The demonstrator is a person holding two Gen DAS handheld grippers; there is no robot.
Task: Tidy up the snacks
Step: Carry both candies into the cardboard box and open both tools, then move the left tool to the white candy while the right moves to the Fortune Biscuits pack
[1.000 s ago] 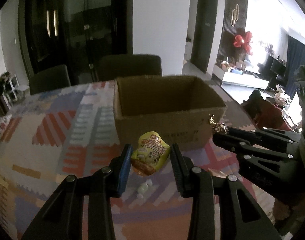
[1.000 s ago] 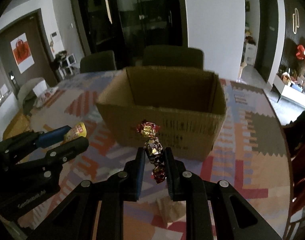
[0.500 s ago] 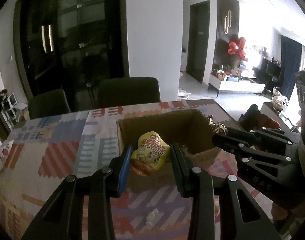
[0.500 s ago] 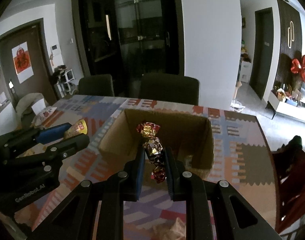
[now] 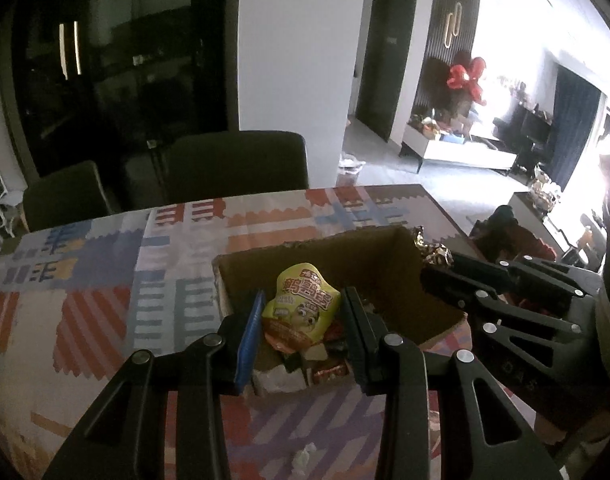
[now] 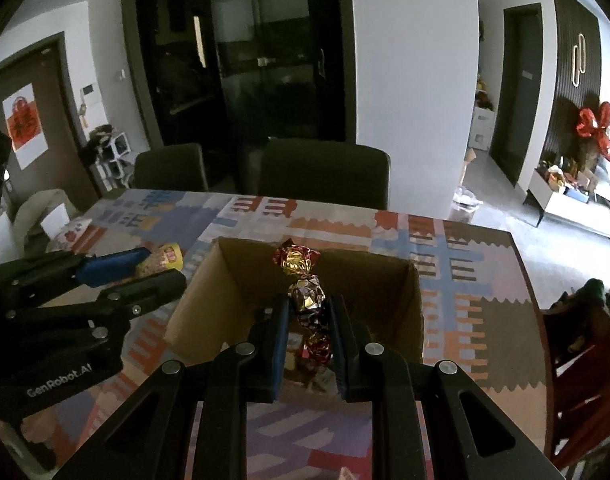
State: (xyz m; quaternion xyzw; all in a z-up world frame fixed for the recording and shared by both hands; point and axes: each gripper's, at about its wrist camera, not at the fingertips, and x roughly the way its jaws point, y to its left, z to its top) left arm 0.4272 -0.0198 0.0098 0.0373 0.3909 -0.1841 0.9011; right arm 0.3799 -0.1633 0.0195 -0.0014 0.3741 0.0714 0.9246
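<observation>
- Left gripper: tilted downward over the near left part of the cardboard box; its jaws are closed on a yellow snack pouch, which sits upright between the pads above the box's opening.
- Right gripper: tilted downward over the near edge of the same box, just right of the left gripper; its jaws are pressed narrowly on a string of foil-wrapped candies, the top candy standing above the fingertips.

Matt brown cardboard box, glossy yellow plastic snack packet and crinkled shiny foil candy wrappers over a patterned cloth table cover
</observation>
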